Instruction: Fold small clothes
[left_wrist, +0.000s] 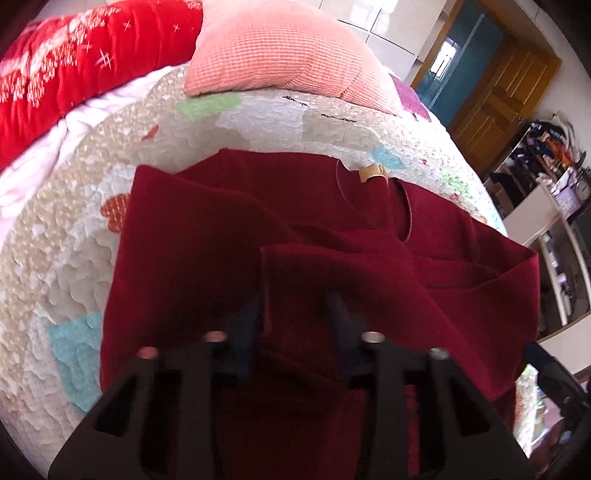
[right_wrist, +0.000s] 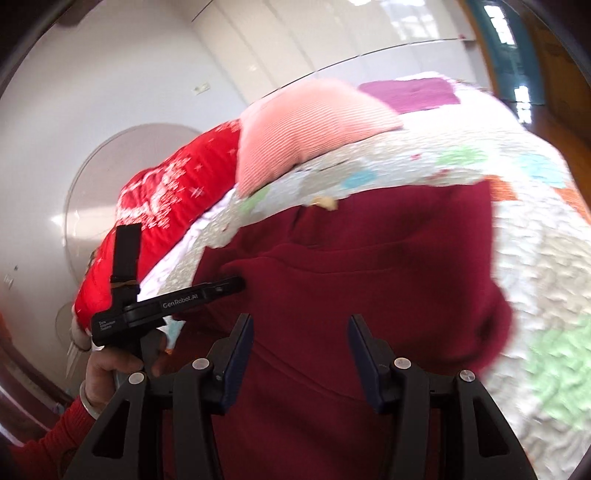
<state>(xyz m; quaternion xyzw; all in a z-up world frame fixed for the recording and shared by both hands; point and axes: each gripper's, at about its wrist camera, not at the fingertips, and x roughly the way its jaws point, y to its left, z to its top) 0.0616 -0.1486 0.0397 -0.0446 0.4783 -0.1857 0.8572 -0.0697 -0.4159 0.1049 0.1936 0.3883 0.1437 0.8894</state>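
A dark red garment (left_wrist: 207, 236) lies on the patchwork quilt (left_wrist: 258, 122), neckline and tan label (left_wrist: 372, 172) at the far side, its sleeves folded over the body. My left gripper (left_wrist: 295, 314) hangs just above a folded sleeve edge with its jaws apart; cloth lies between the fingers, not visibly pinched. In the right wrist view the garment (right_wrist: 369, 258) fills the middle. My right gripper (right_wrist: 301, 332) is open above it and empty. The left gripper (right_wrist: 232, 286) shows there at the left, its tips at a fold of the garment.
A pink ribbed pillow (left_wrist: 280, 48) and a red blanket (left_wrist: 81, 55) lie at the quilt's far side, with a magenta cloth (right_wrist: 410, 94) behind. A wooden door (left_wrist: 506, 92) and cluttered shelves (left_wrist: 546, 162) stand to the right. A white wall (right_wrist: 129, 74) is left.
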